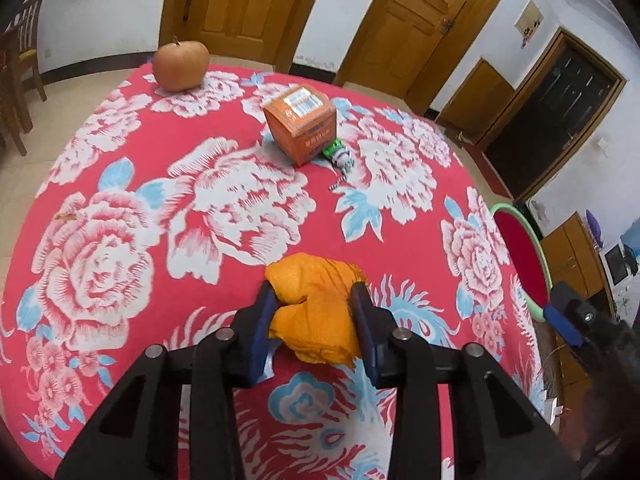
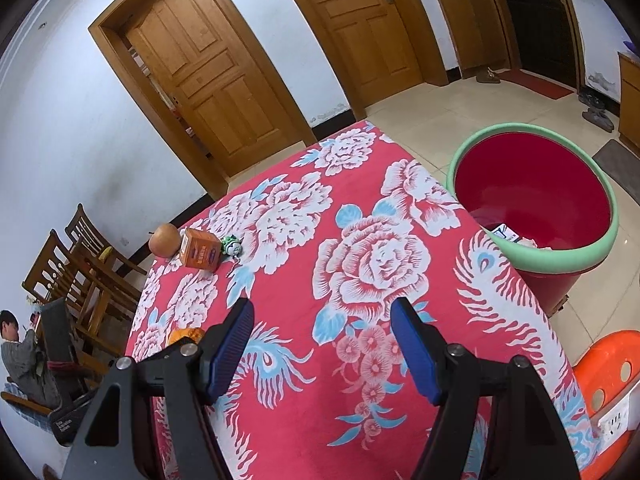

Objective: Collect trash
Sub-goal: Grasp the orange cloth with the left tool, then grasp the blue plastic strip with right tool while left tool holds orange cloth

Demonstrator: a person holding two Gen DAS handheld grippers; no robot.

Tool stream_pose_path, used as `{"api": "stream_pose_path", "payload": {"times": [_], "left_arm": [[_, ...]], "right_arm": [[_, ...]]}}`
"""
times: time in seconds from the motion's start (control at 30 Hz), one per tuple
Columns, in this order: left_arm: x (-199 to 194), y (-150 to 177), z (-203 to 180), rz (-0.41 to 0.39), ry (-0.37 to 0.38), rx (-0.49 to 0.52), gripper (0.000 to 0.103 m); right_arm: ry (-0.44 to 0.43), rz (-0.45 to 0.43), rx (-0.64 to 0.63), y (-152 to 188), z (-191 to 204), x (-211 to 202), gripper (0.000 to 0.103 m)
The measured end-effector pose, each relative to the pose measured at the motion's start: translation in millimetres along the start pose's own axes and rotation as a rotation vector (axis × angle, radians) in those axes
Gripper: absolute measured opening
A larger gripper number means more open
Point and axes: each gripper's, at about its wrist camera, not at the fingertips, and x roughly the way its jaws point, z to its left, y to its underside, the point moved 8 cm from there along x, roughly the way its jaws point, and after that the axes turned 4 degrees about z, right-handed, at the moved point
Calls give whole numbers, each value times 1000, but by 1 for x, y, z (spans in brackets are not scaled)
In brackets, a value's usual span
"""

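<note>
Left wrist view, L to R: wooden chair at far left on the tiled floor; pumpkin sits at the far edge of the table's red floral cloth; orange box nearer centre, a small green-and-white toy touching its R side; low in centre the left gripper is clamped on an orange peel, both blue pads pressing its sides, peel crumpled btwn them just over the cloth; at R edge a red bin w/ green rim stands beside the table; one blue-padded finger of the right gripper pokes in at far R.

Right wrist view, L to R: a seated person at far L by wooden chairs; pumpkin, orange box and toy in a row at the table's far L side, box touching pumpkin or just beside it, can't tell which; a bit of the orange peel shows behind the L finger; right gripper w/ jaws spread wide, nothing btwn them, over the cloth; red bin on the floor past the table's R corner, some paper scraps inside; orange plastic stool at lower R.
</note>
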Motion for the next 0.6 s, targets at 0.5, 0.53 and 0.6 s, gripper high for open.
{"api": "stream_pose_path", "payload": {"times": [0.5, 0.53, 0.6], "left_arm": [[-59, -3, 57, -133, -83, -77, 38], [-60, -2, 63, -133, -93, -85, 38], [-64, 3, 74, -134, -107, -101, 38]], "right_arm": [[-49, 42, -131, 24, 69, 16, 83], [-59, 53, -146, 28, 75, 19, 88], [-76, 81, -184, 37, 90, 28, 88]]}}
